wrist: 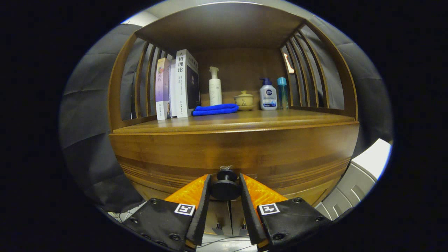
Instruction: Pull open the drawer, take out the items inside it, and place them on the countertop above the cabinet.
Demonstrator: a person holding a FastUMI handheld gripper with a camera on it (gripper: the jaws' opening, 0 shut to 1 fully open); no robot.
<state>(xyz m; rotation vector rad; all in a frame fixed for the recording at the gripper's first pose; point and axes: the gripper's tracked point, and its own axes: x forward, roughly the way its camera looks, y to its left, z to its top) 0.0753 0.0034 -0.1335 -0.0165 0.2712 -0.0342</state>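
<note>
On the shelf you see three upright books (pixel 176 85) by its left edge, a folded blue cloth (pixel 215 109), a white pump bottle (pixel 215 87), a lidded bowl (pixel 244 100), two more bottles (pixel 275 93) toward the right.

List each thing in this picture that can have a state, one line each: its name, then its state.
Drawer: closed, front flush with the cabinet.
Knob: between the two fingers, which press on it from both sides.
Gripper: shut on the knob.
Books: upright on the countertop.
Blue cloth: folded, lying flat.
White pump bottle: upright.
Small pot: lid on.
</note>
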